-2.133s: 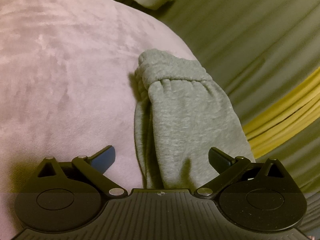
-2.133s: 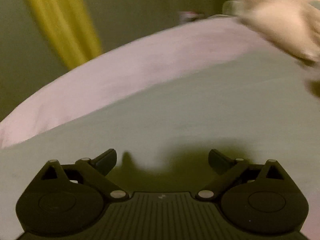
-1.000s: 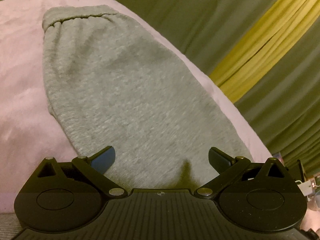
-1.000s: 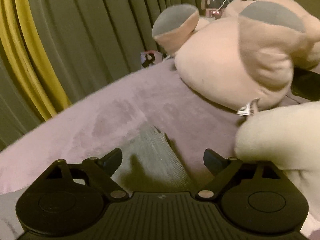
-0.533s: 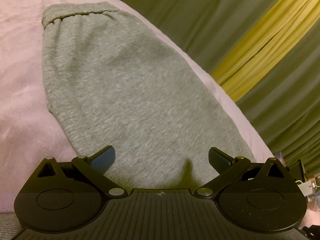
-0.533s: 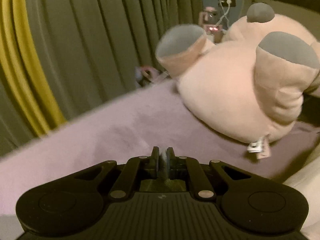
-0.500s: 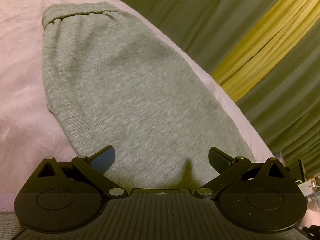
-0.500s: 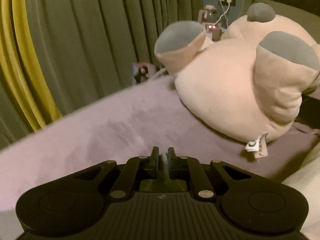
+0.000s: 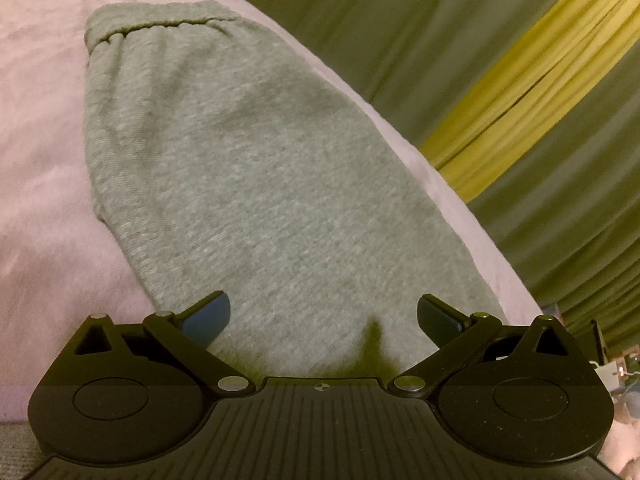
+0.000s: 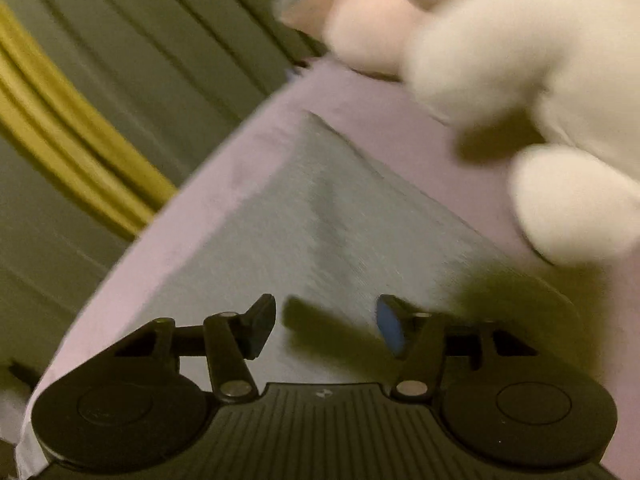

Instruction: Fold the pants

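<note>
Both grippers empty | left gripper wide over pants | right gripper half-open – just widening

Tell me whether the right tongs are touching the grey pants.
Cannot tell. In the blurred right wrist view the right tongs stand open over the grey pants, having just opened, nothing pinched; no contact or gap shows plainly.

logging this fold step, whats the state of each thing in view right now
pants: lying flat on the blanket, waistband at the far end, held by neither gripper
left gripper: open, over the pants' near end, nothing between its fingers
right gripper: part open, jaws just opening, nothing between them, view blurred
blanket: spread under the pants
plush toys: lying on the blanket beyond the pants
curtains: hanging closed
</note>
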`<state>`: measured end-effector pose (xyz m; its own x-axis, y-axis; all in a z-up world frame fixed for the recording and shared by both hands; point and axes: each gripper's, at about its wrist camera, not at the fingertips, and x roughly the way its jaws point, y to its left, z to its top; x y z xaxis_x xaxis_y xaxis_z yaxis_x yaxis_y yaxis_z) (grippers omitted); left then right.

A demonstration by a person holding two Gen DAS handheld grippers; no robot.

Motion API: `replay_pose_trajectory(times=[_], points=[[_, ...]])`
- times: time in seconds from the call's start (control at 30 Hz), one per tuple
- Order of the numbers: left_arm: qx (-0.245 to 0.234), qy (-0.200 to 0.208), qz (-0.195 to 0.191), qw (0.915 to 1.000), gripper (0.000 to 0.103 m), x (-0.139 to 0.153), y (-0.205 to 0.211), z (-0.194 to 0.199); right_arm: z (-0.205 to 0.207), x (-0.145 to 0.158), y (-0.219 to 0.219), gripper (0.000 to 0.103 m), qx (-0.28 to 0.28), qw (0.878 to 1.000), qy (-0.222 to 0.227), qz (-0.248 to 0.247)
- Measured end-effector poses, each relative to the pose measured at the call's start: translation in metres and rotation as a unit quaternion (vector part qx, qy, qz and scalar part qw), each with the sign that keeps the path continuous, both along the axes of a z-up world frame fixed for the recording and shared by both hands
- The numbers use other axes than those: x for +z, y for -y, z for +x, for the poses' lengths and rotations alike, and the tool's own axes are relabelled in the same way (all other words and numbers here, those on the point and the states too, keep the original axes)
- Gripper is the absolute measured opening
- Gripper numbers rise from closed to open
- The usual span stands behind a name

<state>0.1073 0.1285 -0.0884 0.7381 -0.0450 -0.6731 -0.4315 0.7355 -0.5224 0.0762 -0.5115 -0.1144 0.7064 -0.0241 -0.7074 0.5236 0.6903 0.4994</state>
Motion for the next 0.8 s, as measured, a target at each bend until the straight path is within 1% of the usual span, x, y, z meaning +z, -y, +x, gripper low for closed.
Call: replay_pose_trajectory(times=[0.03,0.07,0.1,0.13,0.17,0.2,0.23,0.3,0.4,0.47,0.5,0.53,0.57,0.6,0.63,0.67,0.77,0.8], points=[[0.0,0.0,0.001,1.0,0.103,0.0,0.0,0.0,-0.002,0.003,-0.001,0.035,-0.009,1.0,-0.013,-0.027],[0.0,-0.001,0.002,1.0,0.103,0.0,0.001,0.0,-0.003,0.011,-0.005,0.035,-0.024,0.996,-0.038,-0.082],[0.0,-0.001,0.003,1.0,0.103,0.001,0.001,-0.001,-0.008,0.019,-0.011,0.036,-0.042,0.99,-0.056,-0.126],[-0.001,-0.002,0.005,1.0,0.103,0.001,0.002,-0.001,-0.014,0.026,-0.011,0.041,-0.056,0.987,-0.054,-0.139],[-0.001,-0.002,0.005,1.0,0.103,0.001,0.002,-0.001,-0.023,0.032,-0.01,0.059,-0.071,0.987,-0.042,-0.138],[-0.001,-0.002,0.005,1.0,0.103,0.001,0.002,-0.001,-0.034,0.037,-0.008,0.071,-0.088,0.987,-0.028,-0.134],[0.0,-0.002,0.004,1.0,0.103,0.001,0.002,-0.001,-0.047,0.041,-0.005,0.071,-0.109,0.986,-0.021,-0.128],[0.0,-0.003,0.002,1.0,0.103,0.001,0.001,-0.001,-0.064,0.041,0.004,0.072,-0.128,0.985,-0.017,-0.11],[-0.002,-0.004,0.003,1.0,0.103,0.001,0.001,-0.001,-0.097,0.024,0.021,0.072,-0.149,0.988,-0.015,-0.026],[-0.001,-0.004,0.002,1.0,0.103,0.001,0.001,-0.001,-0.107,0.009,0.029,0.072,-0.17,0.985,-0.014,0.026],[-0.001,-0.003,0.001,1.0,0.103,0.001,0.001,-0.001,-0.117,0.0,0.031,0.072,-0.179,0.982,-0.001,0.057],[-0.001,-0.003,0.0,1.0,0.103,0.001,0.001,-0.002,-0.123,-0.007,0.034,0.072,-0.19,0.978,0.023,0.081],[-0.001,-0.003,0.0,1.0,0.103,0.001,0.001,-0.001,-0.127,-0.009,0.034,0.076,-0.198,0.975,0.039,0.09],[0.0,-0.003,0.0,1.0,0.103,0.001,0.001,-0.001,-0.128,-0.012,0.035,0.084,-0.198,0.974,0.053,0.099],[-0.001,-0.003,0.0,1.0,0.103,0.001,0.001,-0.001,-0.125,-0.015,0.037,0.088,-0.188,0.975,0.061,0.105],[-0.001,-0.004,0.002,1.0,0.103,0.001,0.001,-0.001,-0.124,-0.015,0.035,0.09,-0.183,0.976,0.063,0.103],[-0.002,-0.005,0.005,1.0,0.103,0.0,0.002,0.0,-0.109,-0.012,0.034,0.091,-0.153,0.982,0.062,0.088],[-0.002,-0.005,0.005,1.0,0.103,0.0,0.002,0.0,-0.105,-0.012,0.032,0.095,-0.148,0.984,0.062,0.08]])
